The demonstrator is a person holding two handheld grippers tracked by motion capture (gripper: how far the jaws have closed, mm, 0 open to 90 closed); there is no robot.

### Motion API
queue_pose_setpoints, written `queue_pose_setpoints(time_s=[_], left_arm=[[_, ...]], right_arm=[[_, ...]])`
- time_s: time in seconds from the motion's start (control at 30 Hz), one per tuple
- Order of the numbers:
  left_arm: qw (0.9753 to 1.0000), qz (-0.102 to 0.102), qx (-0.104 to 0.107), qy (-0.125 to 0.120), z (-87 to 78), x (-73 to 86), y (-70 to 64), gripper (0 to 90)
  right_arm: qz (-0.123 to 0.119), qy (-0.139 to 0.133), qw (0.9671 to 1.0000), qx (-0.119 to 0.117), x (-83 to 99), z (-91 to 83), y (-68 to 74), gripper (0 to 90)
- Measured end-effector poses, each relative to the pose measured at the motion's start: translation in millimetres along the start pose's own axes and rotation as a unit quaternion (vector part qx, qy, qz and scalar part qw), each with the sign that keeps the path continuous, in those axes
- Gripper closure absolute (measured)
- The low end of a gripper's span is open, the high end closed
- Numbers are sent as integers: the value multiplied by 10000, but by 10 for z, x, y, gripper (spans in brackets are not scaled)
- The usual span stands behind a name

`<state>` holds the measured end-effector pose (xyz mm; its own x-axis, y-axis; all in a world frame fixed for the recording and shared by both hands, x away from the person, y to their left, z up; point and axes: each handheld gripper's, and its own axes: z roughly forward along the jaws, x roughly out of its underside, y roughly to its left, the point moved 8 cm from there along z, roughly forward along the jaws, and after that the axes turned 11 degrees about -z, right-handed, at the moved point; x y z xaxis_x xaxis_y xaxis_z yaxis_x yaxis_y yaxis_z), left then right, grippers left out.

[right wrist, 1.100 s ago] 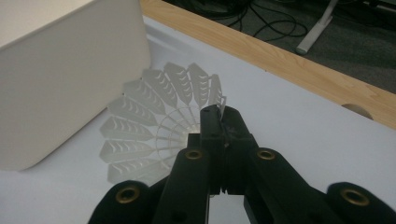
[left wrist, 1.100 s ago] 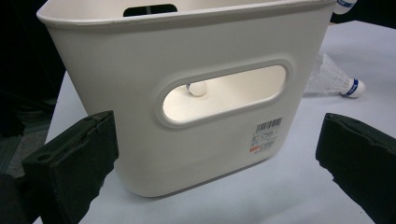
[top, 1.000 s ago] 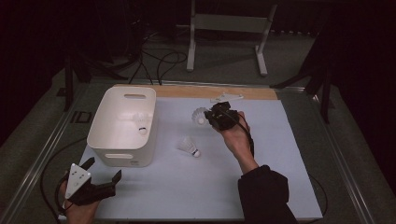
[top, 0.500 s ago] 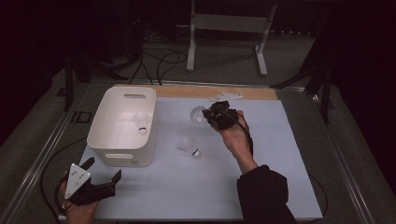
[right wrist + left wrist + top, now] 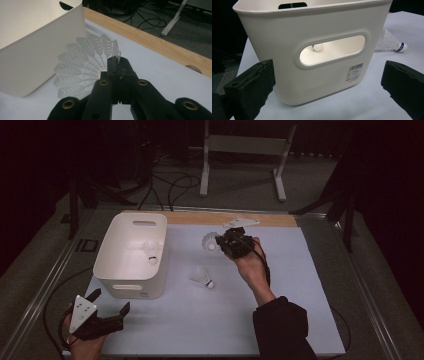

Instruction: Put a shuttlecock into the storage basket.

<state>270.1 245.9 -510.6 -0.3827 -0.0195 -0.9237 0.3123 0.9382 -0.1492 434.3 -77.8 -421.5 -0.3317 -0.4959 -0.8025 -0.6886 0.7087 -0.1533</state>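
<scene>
Right tool (image 5: pixel 223 242) is clenched on the skirt edge of a shuttlecock (image 5: pixel 210 241); in the right gripper view the jaws are seen pinched together on a feather tip, with the skirt (image 5: pixel 85 65) fanned out to the tool's left. The held shuttlecock is raised off the worktop (image 5: pixel 280 290), just right of the white bin (image 5: pixel 131 270) and near its far right corner.

Key relation: the bin lies to the left of the right tool, close by, with its wall seen just beside the skirt in the right gripper view (image 5: pixel 37 37). The held shuttlecock's long axis cannot be fixed exactly; in the high view the cork appears to point down and toward the tool. A short leftward carry over the rim is judged to be all the drop needs. The right hand is much the nearer; the left tool (image 5: pixel 107 312) is parked at the near left corner of the worktop, released, jaws spread wide, pointed at the bin's near wall.

A second shuttlecock (image 5: pixel 202 277) lies on its side on the worktop between bin and right forearm, cork toward the person's side. A third (image 5: pixel 150 251) is already in the bin.

Views compared: the left gripper view gives the third one's cork (image 5: pixel 317 47) through the handle slot and the blue band on the lying one (image 5: pixel 392 41); the pinch point itself is resolved in the right gripper view.
</scene>
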Motion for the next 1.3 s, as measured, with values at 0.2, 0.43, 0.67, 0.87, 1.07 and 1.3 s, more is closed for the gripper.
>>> queue_pose_setpoints(time_s=[0.2,0.43,0.67,0.87,1.07,1.3], left_arm=[[10000,-1,3,-1,0,0,0,1],[10000,-2,2,0,0,0,0,1],[10000,1,3,1,0,1,0,1],[10000,-2,2,-10,0,-1,-2,1],[10000,1,1,-8,1,-1,0,1],[10000,-2,3,-7,2,0,-1,1]], right_arm=[[-8,-53,10000,4,-38,-14,1,891],[-27,-120,9999,-3,-101,-29,18,891],[-48,-175,9998,-11,-171,-50,37,891],[-68,-213,9997,-24,-205,-53,50,891],[-34,-282,9996,-52,-231,-54,53,891],[-12,-318,9995,-68,-264,-59,71,892]])
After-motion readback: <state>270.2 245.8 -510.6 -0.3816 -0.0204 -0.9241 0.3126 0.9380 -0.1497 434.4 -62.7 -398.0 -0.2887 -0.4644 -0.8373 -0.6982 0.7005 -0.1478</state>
